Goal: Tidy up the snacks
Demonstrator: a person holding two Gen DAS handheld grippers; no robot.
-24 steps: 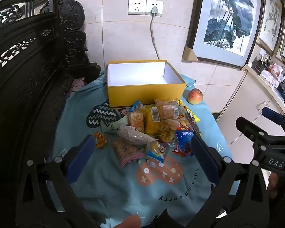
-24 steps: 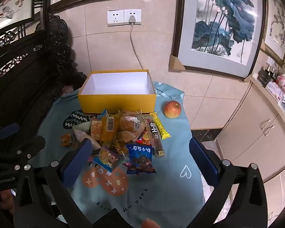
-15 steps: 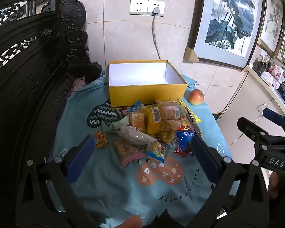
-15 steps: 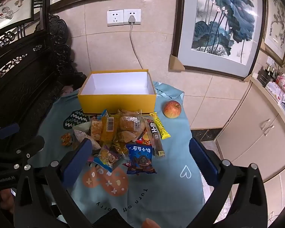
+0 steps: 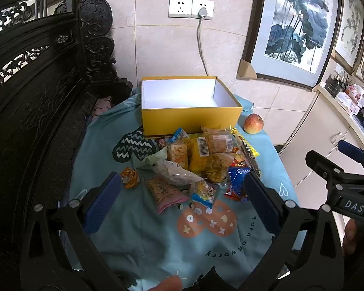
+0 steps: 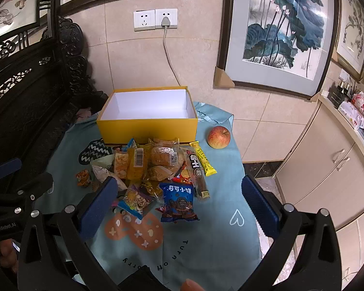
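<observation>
A pile of snack packets [image 5: 201, 160] lies on a teal cloth-covered table [image 5: 157, 237]; it also shows in the right wrist view [image 6: 157, 169]. Behind it stands an open, empty yellow box [image 5: 189, 118] with a white inside, also in the right wrist view [image 6: 146, 127]. A blue cookie packet [image 6: 179, 200] lies nearest the front. My left gripper [image 5: 182, 201] is open and empty, held above the near side of the pile. My right gripper [image 6: 177, 203] is open and empty, above the pile's front right.
A red apple [image 5: 253, 126] sits right of the box, also in the right wrist view [image 6: 219, 136]. A small orange candy packet [image 5: 129, 177] lies apart on the left. Dark carved wooden furniture [image 5: 31, 111] borders the left. White cabinets [image 6: 327, 174] stand on the right; a cord [image 6: 168, 55] hangs behind the box.
</observation>
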